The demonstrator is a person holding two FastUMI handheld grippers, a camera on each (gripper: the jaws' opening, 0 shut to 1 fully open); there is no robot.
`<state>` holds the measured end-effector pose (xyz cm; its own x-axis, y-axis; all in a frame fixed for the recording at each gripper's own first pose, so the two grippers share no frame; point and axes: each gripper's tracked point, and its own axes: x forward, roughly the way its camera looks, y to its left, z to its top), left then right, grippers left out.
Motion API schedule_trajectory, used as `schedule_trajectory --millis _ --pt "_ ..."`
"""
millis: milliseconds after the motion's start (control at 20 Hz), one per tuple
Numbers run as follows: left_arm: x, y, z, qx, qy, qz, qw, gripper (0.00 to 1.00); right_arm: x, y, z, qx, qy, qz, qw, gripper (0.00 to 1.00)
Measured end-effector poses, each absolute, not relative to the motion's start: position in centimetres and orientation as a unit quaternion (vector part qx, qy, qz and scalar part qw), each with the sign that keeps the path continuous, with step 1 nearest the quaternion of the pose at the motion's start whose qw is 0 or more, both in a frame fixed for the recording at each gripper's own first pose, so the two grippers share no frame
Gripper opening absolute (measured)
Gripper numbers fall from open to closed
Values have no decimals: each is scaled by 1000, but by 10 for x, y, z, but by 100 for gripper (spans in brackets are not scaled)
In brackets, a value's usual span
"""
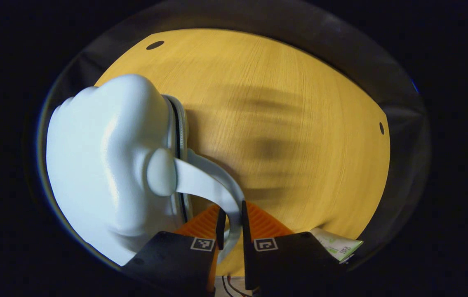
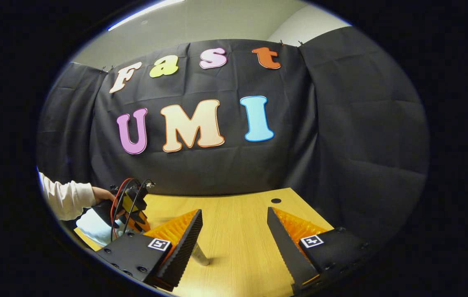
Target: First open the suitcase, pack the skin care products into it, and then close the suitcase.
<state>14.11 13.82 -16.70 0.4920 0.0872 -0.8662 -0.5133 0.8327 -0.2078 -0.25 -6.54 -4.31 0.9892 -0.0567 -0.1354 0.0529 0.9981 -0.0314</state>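
In the left gripper view the pale white hard-shell suitcase (image 1: 106, 165) lies closed on the wooden table (image 1: 283, 103), filling the left side. Its white strap handle (image 1: 205, 181) arcs down between the fingers of my left gripper (image 1: 230, 214), which is shut on it. A white and green skin care packet (image 1: 335, 244) pokes out at the lower right beside the gripper. In the right gripper view my right gripper (image 2: 234, 212) stands open above the table with nothing between its fingers. A small pale tube-like item (image 2: 198, 255) lies by its left finger.
At the far left of the right gripper view, a hand in a white sleeve (image 2: 67, 198) holds the left gripper (image 2: 128, 206) over a corner of the suitcase (image 2: 93, 231). Black cloth walls the booth behind the table (image 2: 234, 247). Small dark holes (image 1: 155, 44) mark the tabletop.
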Motion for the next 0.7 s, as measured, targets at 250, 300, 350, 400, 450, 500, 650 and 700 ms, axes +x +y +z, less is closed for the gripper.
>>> schedule_trajectory --millis 250,300,350,400,450,500,650,700 --pt "145 136 -169 -223 471 177 835 13 0 -64 -49 -17 75 -23 997 98" --pt "145 135 -168 -224 469 174 837 12 1 -63 -49 -18 76 -21 997 98" --pt "145 134 -166 -226 465 170 839 9 2 -61 -50 -20 76 -19 997 98" --pt "145 134 -165 -228 460 167 842 7 3 -59 -51 -20 76 -17 997 98" --pt "145 134 -162 -226 455 165 845 7 3 -58 -52 -20 77 -15 997 98" --pt "145 133 -160 -223 451 164 849 6 5 -56 -53 -19 78 -12 997 98" --pt "147 128 -148 -225 433 153 859 6 6 -49 -54 -16 79 -3 997 98" --pt "148 127 -144 -231 426 146 862 6 7 -45 -54 -15 78 0 997 98"
